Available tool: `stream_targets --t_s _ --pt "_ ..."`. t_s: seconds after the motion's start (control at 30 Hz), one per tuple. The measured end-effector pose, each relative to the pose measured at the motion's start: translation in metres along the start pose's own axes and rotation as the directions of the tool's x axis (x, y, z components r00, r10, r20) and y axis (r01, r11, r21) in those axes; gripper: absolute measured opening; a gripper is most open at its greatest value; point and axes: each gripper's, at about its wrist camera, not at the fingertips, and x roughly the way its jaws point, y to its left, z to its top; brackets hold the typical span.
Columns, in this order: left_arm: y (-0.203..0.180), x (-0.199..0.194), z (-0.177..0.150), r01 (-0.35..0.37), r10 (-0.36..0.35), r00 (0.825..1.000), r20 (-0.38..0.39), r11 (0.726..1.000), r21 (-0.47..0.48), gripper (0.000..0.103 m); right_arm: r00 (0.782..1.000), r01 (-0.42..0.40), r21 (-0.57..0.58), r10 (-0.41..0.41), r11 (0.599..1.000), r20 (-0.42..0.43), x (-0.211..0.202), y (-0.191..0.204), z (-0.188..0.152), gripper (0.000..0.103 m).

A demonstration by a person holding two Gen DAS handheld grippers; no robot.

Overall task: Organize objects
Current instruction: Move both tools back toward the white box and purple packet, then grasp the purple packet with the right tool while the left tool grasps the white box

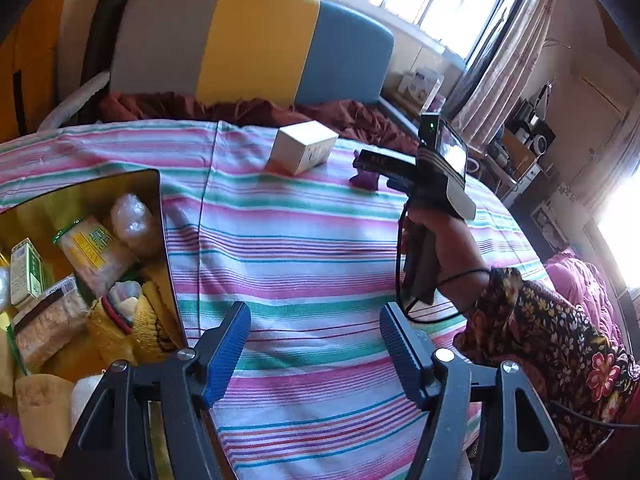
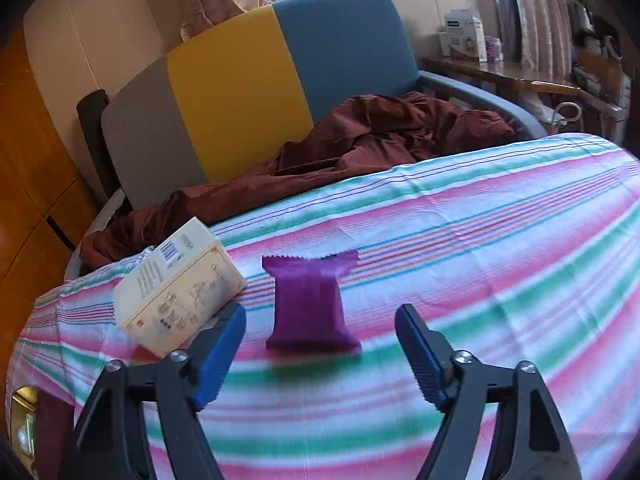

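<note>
Across the bed point(image 2: 500, 240) runs a sheet striped in pink, green, white and thin blue lines, and everything you are working with lies on it. Behind it stands a headboard point(image 2: 248, 92) in three panels, grey, yellow and blue, with a crumpled maroon cloth point(image 2: 380, 132) heaped at its foot. Pale patterned curtains point(image 1: 508, 60) hang beside a bright window, and a cluttered shelf of small goods stands at the right of the room.

Your right claw point(image 2: 320, 354) points down at a purple packet point(image 2: 310, 304) lying flat on the sheet, a crimped end toward the headboard. Its jaws stand apart, with the packet just ahead of the blue pads point(image 2: 220, 360), which do not touch it. Just left of the packet a cream box point(image 2: 180, 292) sits tilted; it bears a barcode and small print too fine to read.

Your left claw point(image 1: 314, 356) is wide and holds nothing, over bare striped sheet. To its left an open gold-coloured tin point(image 1: 156, 240) is packed with wrapped snacks; one yellow packet point(image 1: 96, 248) carries bold characters that I cannot make out, and a green and white carton point(image 1: 26, 272) beside it has print too small to read. From the left wrist view your right hand point(image 1: 444, 248) grips its handle near the far packet and box.
</note>
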Motion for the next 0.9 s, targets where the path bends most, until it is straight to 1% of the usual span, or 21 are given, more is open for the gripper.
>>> stream_targets --t_s 0.03,0.1,0.13,0.17,0.2,0.23,0.27,0.37,0.4,0.43,0.5,0.53,0.6,0.63,0.67,0.7,0.73,0.77,0.9 --pt "0.000 0.003 0.001 0.000 0.000 1.000 -0.008 1.000 -0.002 0.068 1.000 0.001 -0.002 -0.001 1.000 -0.012 0.006 0.000 0.001 0.069" --pt "-0.002 0.008 0.004 -0.008 0.008 1.000 -0.018 1.000 -0.002 0.068 1.000 -0.012 0.010 0.013 1.000 -0.027 0.014 -0.002 0.003 0.059" --pt "-0.004 0.011 0.008 -0.019 0.019 1.000 -0.023 1.000 0.003 0.068 0.999 -0.021 0.015 0.021 1.000 -0.035 0.017 -0.003 0.003 0.052" --pt "-0.006 0.013 0.010 -0.019 0.019 1.000 -0.019 1.000 0.009 0.068 0.998 -0.037 0.021 0.038 0.999 -0.047 0.020 -0.005 0.001 0.049" --pt "-0.008 0.014 0.013 -0.021 0.022 1.000 -0.010 1.000 0.019 0.068 0.998 -0.044 0.030 0.045 0.999 -0.041 0.020 -0.007 0.000 0.043" --pt "-0.011 0.017 0.017 -0.037 0.037 0.999 -0.003 0.999 0.026 0.068 0.998 -0.054 0.040 0.056 0.998 -0.034 0.018 -0.010 0.000 0.041" --pt "-0.014 0.020 0.021 -0.047 0.047 0.999 0.000 0.998 0.033 0.068 0.997 -0.067 0.050 0.068 0.997 -0.033 0.017 -0.012 -0.001 0.041" --pt "-0.020 0.034 0.038 -0.059 0.061 0.998 -0.017 0.996 0.072 0.070 0.997 -0.069 0.059 0.071 0.996 -0.030 0.004 -0.017 -0.009 0.038" --pt "-0.022 0.042 0.047 -0.055 0.057 0.998 -0.028 0.995 0.085 0.074 0.997 -0.071 0.056 0.073 0.996 -0.028 -0.001 -0.018 -0.011 0.037" --pt "-0.023 0.048 0.055 -0.065 0.069 0.997 -0.034 0.993 0.095 0.076 0.997 -0.071 0.051 0.073 0.996 -0.027 -0.007 -0.019 -0.014 0.037" --pt "-0.026 0.062 0.071 -0.063 0.068 0.997 -0.038 0.991 0.122 0.077 0.998 -0.066 0.049 0.067 0.997 -0.012 -0.021 -0.025 -0.023 0.037" --pt "-0.027 0.071 0.081 -0.081 0.087 0.995 -0.039 0.987 0.142 0.077 0.998 -0.066 0.061 0.067 0.996 -0.003 -0.027 -0.029 -0.027 0.037" --pt "-0.031 0.088 0.098 -0.128 0.135 0.991 -0.024 0.973 0.190 0.078 0.997 -0.080 0.116 0.080 0.990 0.009 -0.034 -0.042 -0.035 0.037" --pt "-0.034 0.099 0.108 -0.125 0.134 0.991 -0.022 0.966 0.228 0.079 0.995 -0.096 0.141 0.095 0.985 0.014 -0.035 -0.047 -0.039 0.037" --pt "-0.035 0.107 0.116 -0.139 0.150 0.988 -0.024 0.959 0.248 0.079 0.994 -0.114 0.161 0.111 0.980 0.022 -0.037 -0.051 -0.042 0.038" --pt "-0.036 0.120 0.126 -0.159 0.172 0.985 -0.026 0.949 0.271 0.079 0.993 -0.120 0.169 0.117 0.978 0.025 -0.037 -0.052 -0.043 0.039" --pt "-0.036 0.129 0.134 -0.148 0.165 0.986 -0.036 0.947 0.284 0.079 0.992 -0.128 0.178 0.127 0.976 0.022 -0.036 -0.054 -0.044 0.042" --pt "-0.036 0.138 0.141 -0.142 0.163 0.985 -0.048 0.945 0.295 0.079 0.991 -0.135 0.190 0.135 0.972 0.017 -0.034 -0.055 -0.045 0.042" --pt "-0.032 0.170 0.169 -0.214 0.238 0.971 -0.027 0.913 0.349 0.081 0.990 -0.143 0.198 0.142 0.970 0.021 -0.033 -0.057 -0.045 0.042"
